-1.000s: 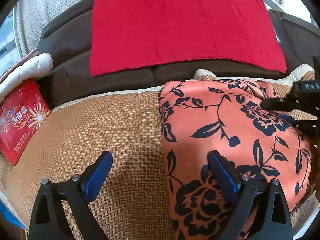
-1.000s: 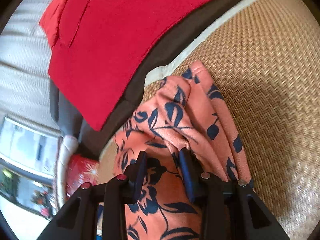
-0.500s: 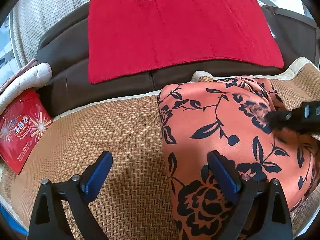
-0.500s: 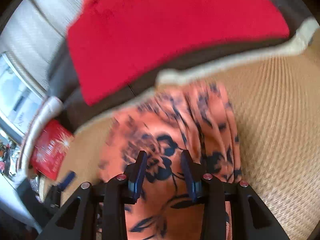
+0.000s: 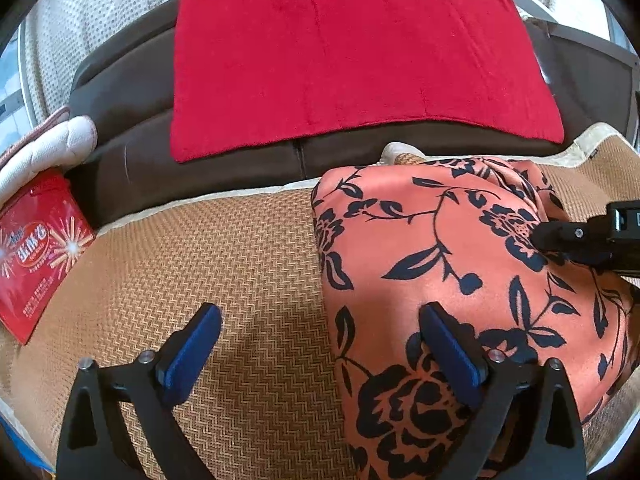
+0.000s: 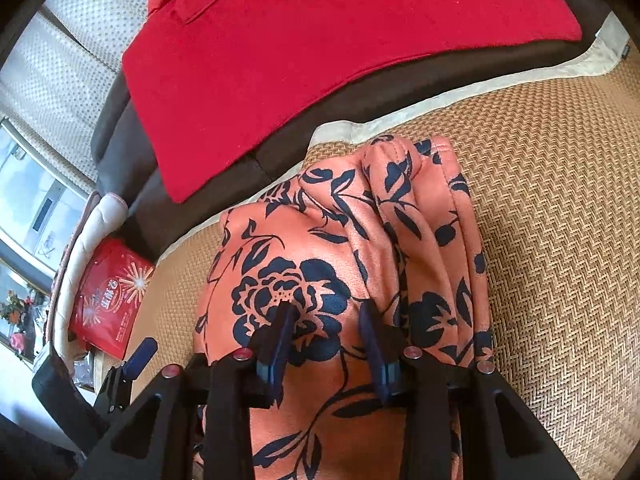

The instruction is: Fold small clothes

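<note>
the floral garment [image 5: 460, 248] sits on the woven mat [image 5: 240, 248], just in front of the red towel [image 5: 352, 56], its long axis running from that towel back toward the person. the right gripper [image 6: 326, 332] is right on top of it, jaws partly apart, nothing pinched as far as anyone can see. the left gripper [image 5: 320, 344] is wide apart, straddling the garment's left edge, holding nothing. right one's nearer the bunched pleats on the garment's right side, so it's probably the one to grab next.

Orange garment [image 5: 440, 240], navy floral print
</note>
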### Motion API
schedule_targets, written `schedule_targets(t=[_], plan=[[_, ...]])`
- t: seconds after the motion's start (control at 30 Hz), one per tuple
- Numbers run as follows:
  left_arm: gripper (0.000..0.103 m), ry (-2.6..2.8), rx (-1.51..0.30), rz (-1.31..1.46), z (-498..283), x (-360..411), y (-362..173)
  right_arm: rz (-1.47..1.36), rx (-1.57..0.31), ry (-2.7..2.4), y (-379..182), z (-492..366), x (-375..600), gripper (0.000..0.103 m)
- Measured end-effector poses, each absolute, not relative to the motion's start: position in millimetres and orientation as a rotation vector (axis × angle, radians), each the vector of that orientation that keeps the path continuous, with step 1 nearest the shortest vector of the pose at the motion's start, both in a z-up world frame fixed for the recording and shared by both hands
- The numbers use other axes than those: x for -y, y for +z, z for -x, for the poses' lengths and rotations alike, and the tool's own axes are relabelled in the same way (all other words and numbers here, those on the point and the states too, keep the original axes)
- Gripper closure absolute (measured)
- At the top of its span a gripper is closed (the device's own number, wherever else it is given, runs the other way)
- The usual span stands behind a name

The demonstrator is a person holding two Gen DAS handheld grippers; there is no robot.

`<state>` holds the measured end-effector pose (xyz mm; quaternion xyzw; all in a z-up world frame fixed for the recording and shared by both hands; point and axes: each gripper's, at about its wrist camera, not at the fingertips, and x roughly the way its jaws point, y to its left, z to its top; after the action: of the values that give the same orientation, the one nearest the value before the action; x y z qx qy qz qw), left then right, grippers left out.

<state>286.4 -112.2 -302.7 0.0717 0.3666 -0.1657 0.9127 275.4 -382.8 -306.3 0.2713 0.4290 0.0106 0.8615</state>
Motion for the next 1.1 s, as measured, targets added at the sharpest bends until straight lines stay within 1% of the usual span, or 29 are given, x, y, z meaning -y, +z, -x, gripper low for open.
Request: schedule_targets(t=[0.1, 0.87, 1.1], plan=[[0.001, -0.352, -0.777, -0.115, -291.6, 110.3, -304.3, -0.569, -0.898, 0.029, -306.3, -274.7, 383.4, 0.064], [0.001, -0.345, -0.788, -0.091, -312.5, 126.3, -303.6, -0.552, -0.895, 0.058, -304.8, -272.8, 382.8, 0.064], [0.001, -0.330, -0.825, -0.042, -316.9, 129.2, -302.8, -0.557, -0.881, 0.067, -305.4, -269.9, 382.4, 0.064]])
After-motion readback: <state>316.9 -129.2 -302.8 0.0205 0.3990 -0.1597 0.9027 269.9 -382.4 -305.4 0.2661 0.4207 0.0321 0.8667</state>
